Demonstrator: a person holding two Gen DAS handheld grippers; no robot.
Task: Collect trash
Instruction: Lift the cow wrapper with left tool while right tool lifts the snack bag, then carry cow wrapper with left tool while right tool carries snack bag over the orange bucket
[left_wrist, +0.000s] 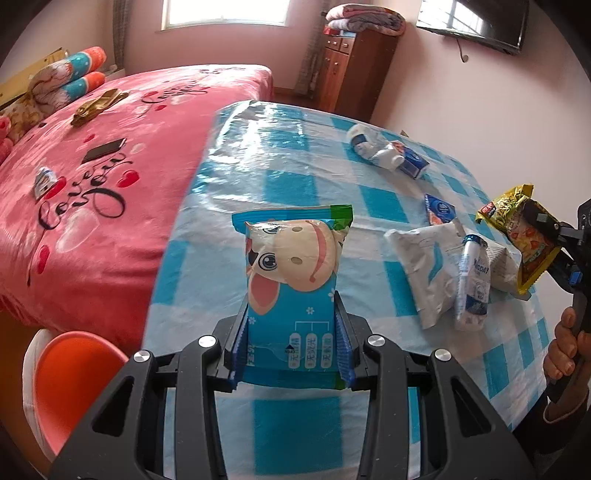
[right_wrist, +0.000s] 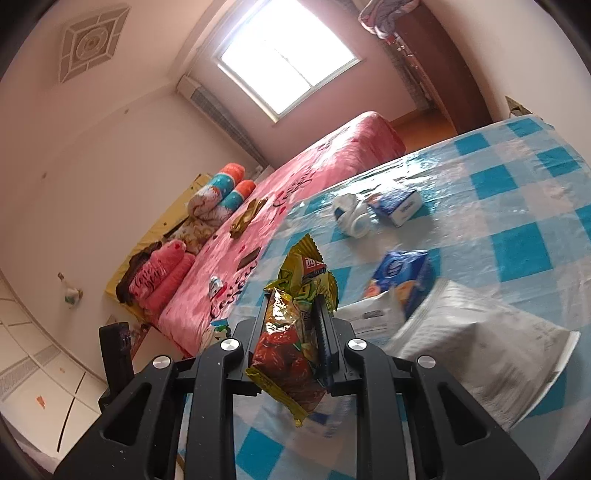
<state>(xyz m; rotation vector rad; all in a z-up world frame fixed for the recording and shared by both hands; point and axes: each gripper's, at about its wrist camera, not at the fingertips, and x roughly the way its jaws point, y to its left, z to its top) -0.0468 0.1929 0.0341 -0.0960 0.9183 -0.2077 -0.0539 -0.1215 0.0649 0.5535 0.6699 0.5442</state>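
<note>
Blue cow-print packet (left_wrist: 293, 280) sat clamped upright in the left gripper (left_wrist: 291, 332), above the table (left_wrist: 280, 173). Yellow wrapper (right_wrist: 291, 332) was pinched in the right gripper (right_wrist: 293, 336). Risk: slick film could slip from either grip in transit; more wrappers (left_wrist: 436, 269) lay uncollected.

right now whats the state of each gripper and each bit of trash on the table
left gripper: shut on cow wipes pack, held upright
right gripper: shut on yellow snack wrapper, lifted off the table
white plastic bag: crumpled, lying on checked tablecloth
small bottle: lying on its side on the bag
blue carton: lying flat
far carton: tipped over beside a crumpled white wrapper
</note>
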